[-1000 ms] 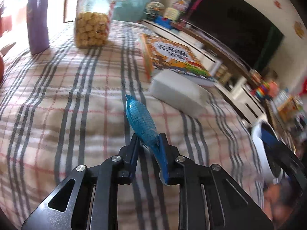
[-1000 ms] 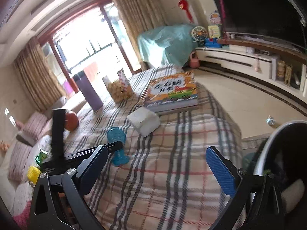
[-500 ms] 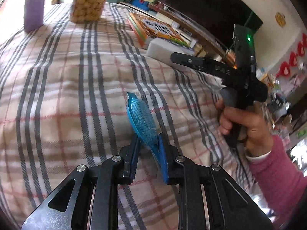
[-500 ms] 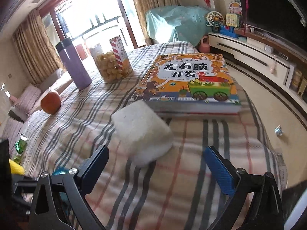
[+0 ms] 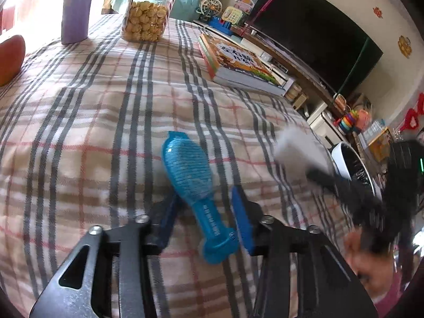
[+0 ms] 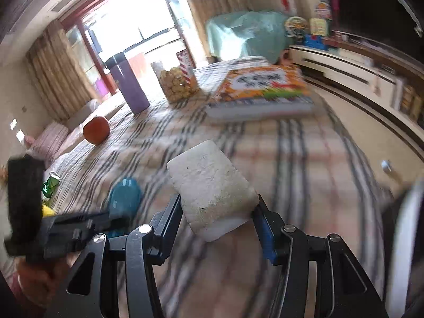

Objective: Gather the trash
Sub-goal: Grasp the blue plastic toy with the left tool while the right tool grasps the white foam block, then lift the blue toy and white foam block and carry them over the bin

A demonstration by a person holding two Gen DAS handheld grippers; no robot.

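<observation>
Ribbed blue plastic bottle [image 5: 189,171] between left gripper [image 5: 204,220] pads, loose.

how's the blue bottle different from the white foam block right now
The blue bottle is translucent, ribbed and tapers to a neck; the white foam block is opaque, flat-faced and boxy.
The bottle lies between the left gripper fingers with a gap at the right pad; the block is clamped in the right gripper.
The bottle looks clean; the block is speckled with dirt.
Both are over the plaid cloth.
</observation>
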